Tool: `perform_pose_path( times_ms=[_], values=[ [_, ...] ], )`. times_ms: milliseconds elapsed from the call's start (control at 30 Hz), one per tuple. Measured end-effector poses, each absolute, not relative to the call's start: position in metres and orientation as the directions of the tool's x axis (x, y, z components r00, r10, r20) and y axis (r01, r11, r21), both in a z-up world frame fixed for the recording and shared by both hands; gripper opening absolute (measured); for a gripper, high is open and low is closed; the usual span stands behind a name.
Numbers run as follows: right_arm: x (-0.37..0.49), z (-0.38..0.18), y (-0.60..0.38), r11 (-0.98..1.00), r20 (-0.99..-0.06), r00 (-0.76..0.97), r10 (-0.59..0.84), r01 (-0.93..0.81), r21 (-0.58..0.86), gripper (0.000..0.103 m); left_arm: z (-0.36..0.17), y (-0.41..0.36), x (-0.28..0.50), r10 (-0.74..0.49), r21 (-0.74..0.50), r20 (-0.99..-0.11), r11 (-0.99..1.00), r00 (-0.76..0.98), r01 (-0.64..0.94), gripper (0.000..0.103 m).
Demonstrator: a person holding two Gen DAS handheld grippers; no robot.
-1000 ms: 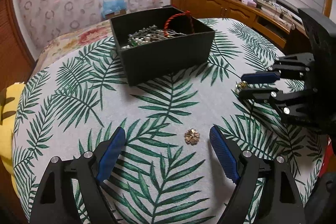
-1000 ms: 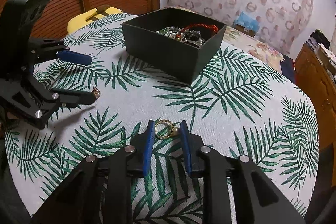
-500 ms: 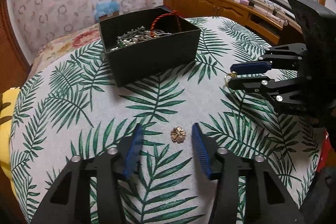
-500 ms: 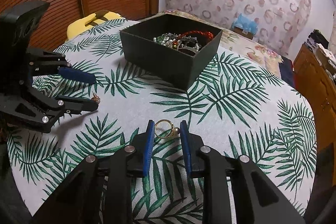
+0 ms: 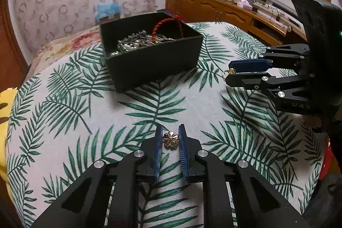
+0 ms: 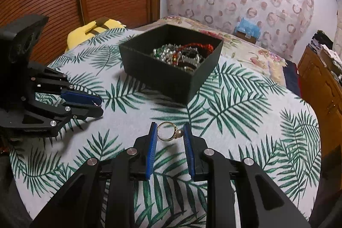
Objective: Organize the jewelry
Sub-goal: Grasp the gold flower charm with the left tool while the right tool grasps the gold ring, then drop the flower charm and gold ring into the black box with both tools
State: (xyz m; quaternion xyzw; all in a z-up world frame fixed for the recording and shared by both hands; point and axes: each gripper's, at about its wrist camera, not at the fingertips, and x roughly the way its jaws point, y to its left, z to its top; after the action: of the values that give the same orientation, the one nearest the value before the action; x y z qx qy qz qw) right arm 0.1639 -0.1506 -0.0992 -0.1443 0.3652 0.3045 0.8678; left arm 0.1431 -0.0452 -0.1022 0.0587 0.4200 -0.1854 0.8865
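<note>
My left gripper (image 5: 170,136) is shut on a small gold flower brooch (image 5: 170,140), low over the leaf-print tablecloth. My right gripper (image 6: 170,131) is shut on a gold ring with a pearl (image 6: 168,131) and holds it above the cloth. It also shows in the left wrist view (image 5: 229,74), at the right, with the ring (image 5: 226,73) at its tips. The left gripper also shows in the right wrist view (image 6: 99,105), at the left. An open black box (image 5: 154,65) full of jewelry, with a red cord (image 5: 164,21), stands beyond both grippers; it also shows in the right wrist view (image 6: 168,76).
The round table (image 5: 64,99) has a palm-leaf cloth. A yellow cushion (image 6: 94,29) lies past its far left edge. A bed with floral cover (image 6: 252,50) is behind the box. Wooden cabinets (image 5: 213,8) line the right wall.
My left gripper has closed around the flower brooch, from wide open to shut. My right gripper has lifted the ring off the cloth and stayed shut on it.
</note>
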Motion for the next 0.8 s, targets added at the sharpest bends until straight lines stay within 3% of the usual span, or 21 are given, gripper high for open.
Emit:
perform_pose_path(
  times_ms=[500,800],
  values=[
    [0.203,-0.047,-0.136,0.761,-0.628,0.616,0.476,-0.647,-0.058,0.027,-0.055,-0.032,0.173,-0.278,-0.049,-0.674,0.941,0.684,0.334,0.014],
    [0.235,-0.052,-0.123,0.760,-0.641,0.596,0.483,-0.650,-0.031,0.027,-0.037,-0.028,0.205,-0.264,-0.053,-0.634,0.952,0.726,0.300,0.014]
  ],
)
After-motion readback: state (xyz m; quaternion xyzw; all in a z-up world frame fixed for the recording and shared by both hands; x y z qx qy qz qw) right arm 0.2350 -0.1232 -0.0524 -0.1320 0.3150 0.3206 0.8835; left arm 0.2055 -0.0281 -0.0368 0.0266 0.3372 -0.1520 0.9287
